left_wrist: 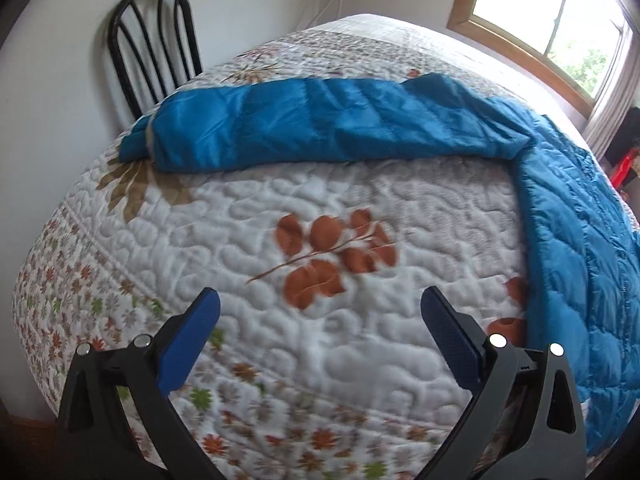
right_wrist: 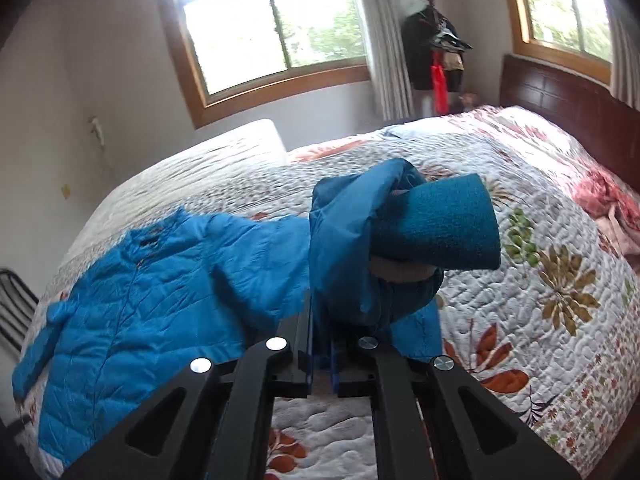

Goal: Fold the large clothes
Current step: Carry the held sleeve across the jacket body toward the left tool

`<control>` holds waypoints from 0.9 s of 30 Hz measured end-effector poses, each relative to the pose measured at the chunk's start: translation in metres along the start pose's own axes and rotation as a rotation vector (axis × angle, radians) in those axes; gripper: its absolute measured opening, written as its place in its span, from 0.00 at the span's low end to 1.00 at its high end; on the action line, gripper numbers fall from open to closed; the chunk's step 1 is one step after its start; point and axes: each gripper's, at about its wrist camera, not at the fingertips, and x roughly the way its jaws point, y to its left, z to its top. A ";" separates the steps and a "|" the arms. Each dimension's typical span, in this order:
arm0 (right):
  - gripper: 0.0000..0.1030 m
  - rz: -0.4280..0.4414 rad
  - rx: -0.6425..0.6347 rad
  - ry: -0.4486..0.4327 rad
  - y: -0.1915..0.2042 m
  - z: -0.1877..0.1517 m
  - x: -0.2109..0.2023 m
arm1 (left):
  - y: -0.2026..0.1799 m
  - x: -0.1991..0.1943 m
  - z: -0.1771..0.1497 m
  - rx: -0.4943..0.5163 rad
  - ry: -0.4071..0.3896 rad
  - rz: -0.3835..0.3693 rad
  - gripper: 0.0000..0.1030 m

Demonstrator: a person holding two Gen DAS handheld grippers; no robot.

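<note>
A wide bed (left_wrist: 360, 208) fills the room, covered by a white quilt (right_wrist: 540, 208) stitched in swirls and printed with rust, olive and green leaves. A dark wooden headboard (right_wrist: 560, 92) stands at the far end, below a wood-framed window (right_wrist: 276, 28).

Spread across the quilt lies the blue puffer jacket (right_wrist: 132, 296), its body flat with the zip line running down the middle. In the left wrist view one sleeve (left_wrist: 320, 124) stretches straight across the bed toward a black metal chair (left_wrist: 152, 40) that stands against the wall, just beside the mattress edge.

The jacket's other sleeve (right_wrist: 348, 248) is lifted off the bed. Its teal knit cuff (right_wrist: 440, 228) sticks up and out, with a pale lining showing beneath it.

The right gripper (right_wrist: 322, 344) has its jaws pinched tight on the fabric of that raised sleeve, just below the cuff, and the cloth bunches above the fingers.

The left gripper (left_wrist: 320, 312) hovers over bare quilt near the foot of the bed, its blue-padded fingers (left_wrist: 188, 344) spread wide with nothing between them. The jacket's edge lies off to its right, apart from it.

A coat stand (right_wrist: 436, 48) hung with dark clothes occupies the corner.
</note>
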 end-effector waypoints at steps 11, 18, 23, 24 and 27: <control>0.05 0.193 -0.280 0.071 0.111 -0.033 0.008 | -0.165 0.000 0.041 0.232 -0.044 -0.127 0.96; 0.06 0.218 -0.450 0.160 0.159 -0.068 0.034 | -0.209 0.023 0.026 0.314 0.011 -0.164 0.96; 0.14 0.243 -0.504 0.222 0.176 -0.089 0.051 | -0.215 0.032 0.021 0.337 0.037 -0.158 0.96; 0.22 0.253 -0.510 0.227 0.177 -0.091 0.050 | -0.216 0.033 0.020 0.340 0.038 -0.156 0.96; 0.32 0.281 -0.538 0.230 0.182 -0.097 0.045 | -0.217 0.032 0.019 0.344 0.042 -0.160 0.96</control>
